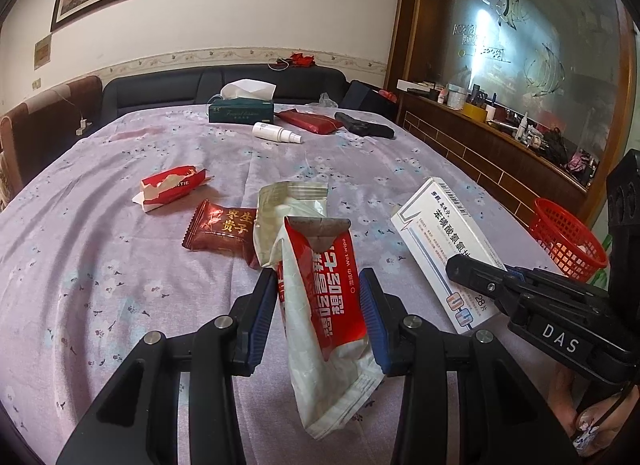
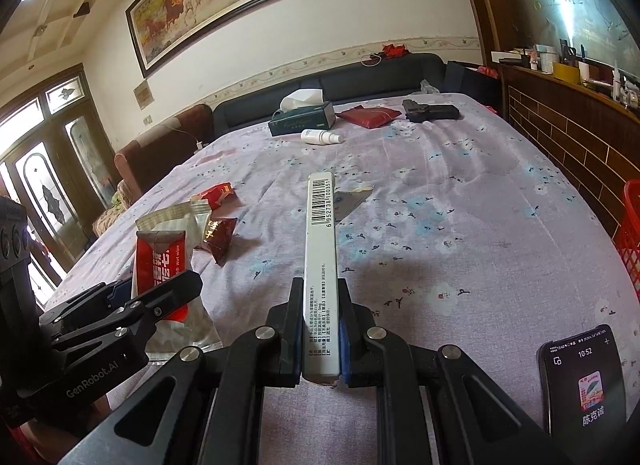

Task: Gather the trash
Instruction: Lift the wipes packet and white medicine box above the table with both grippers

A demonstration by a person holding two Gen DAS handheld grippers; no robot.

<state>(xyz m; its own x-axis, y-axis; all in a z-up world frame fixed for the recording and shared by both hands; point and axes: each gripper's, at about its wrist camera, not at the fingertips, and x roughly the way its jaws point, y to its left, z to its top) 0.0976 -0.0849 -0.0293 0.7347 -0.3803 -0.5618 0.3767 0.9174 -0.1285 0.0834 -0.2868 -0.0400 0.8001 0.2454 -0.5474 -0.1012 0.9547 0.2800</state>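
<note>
Left wrist view shows the left gripper (image 1: 318,293) clamped on a red wet-wipe packet (image 1: 320,297) lifted above the tablecloth (image 1: 100,285), while the right gripper (image 2: 319,325) pinches a white medicine box (image 2: 320,265), so both pickups look done and the next move is probably carrying them right to the red basket (image 1: 568,241).

A cream wall carries a framed horse painting (image 2: 212,5) at 11 o'clock. Below it stands a dark sofa (image 2: 360,77). At 9 o'clock daylight enters a glazed door (image 2: 44,169). At 2 o'clock, a wood-framed mirror (image 1: 532,37) tops a cluttered shelf (image 1: 500,121).
</note>
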